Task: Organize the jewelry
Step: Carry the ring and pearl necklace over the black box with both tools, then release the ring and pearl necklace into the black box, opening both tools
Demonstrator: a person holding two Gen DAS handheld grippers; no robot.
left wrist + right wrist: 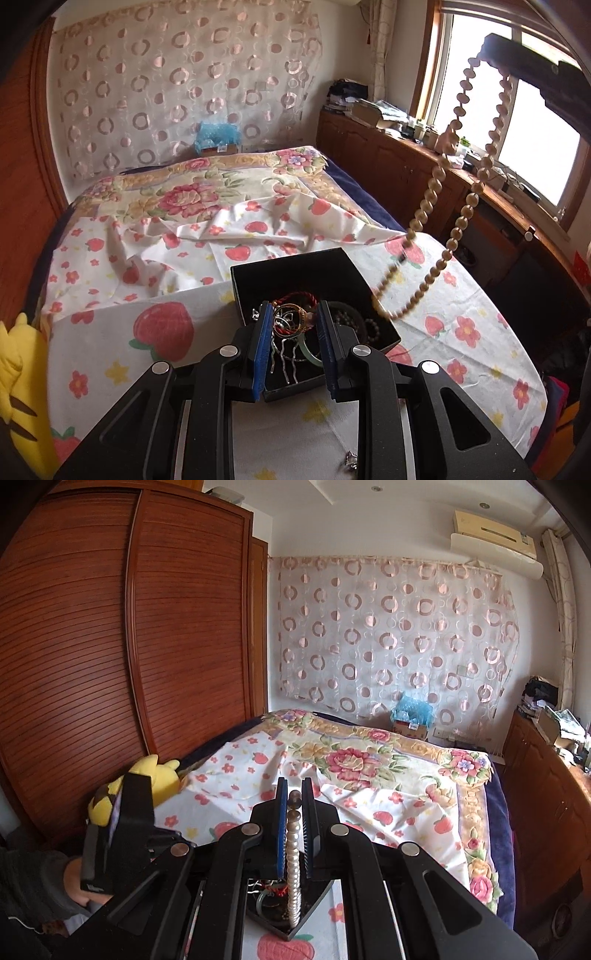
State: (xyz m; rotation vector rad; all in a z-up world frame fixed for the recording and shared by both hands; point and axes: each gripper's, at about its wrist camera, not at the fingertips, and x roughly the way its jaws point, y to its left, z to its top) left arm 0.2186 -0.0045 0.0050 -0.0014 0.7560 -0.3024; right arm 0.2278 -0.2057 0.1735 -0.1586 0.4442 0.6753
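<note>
A black jewelry box [295,267] sits on the strawberry-print sheet, holding a red cord bracelet [299,297], a gold ring piece, a green bangle [308,354], silver hairpins and dark beads. My left gripper [293,314] hovers open over the box's near side, nothing between its blue pads. My right gripper [294,797] is shut on a long pearl necklace [293,856], held high; the strand hangs down toward the box [291,928]. In the left wrist view the necklace [460,218] dangles from the right gripper [495,51], its lower loop just right of the box.
The bed [184,206] carries a floral quilt and crumpled sheet. A yellow plush toy [18,369] lies at the left edge. A small silver item [349,461] lies on the sheet near me. A wooden wardrobe [110,646] stands left; cabinets [406,166] and window right.
</note>
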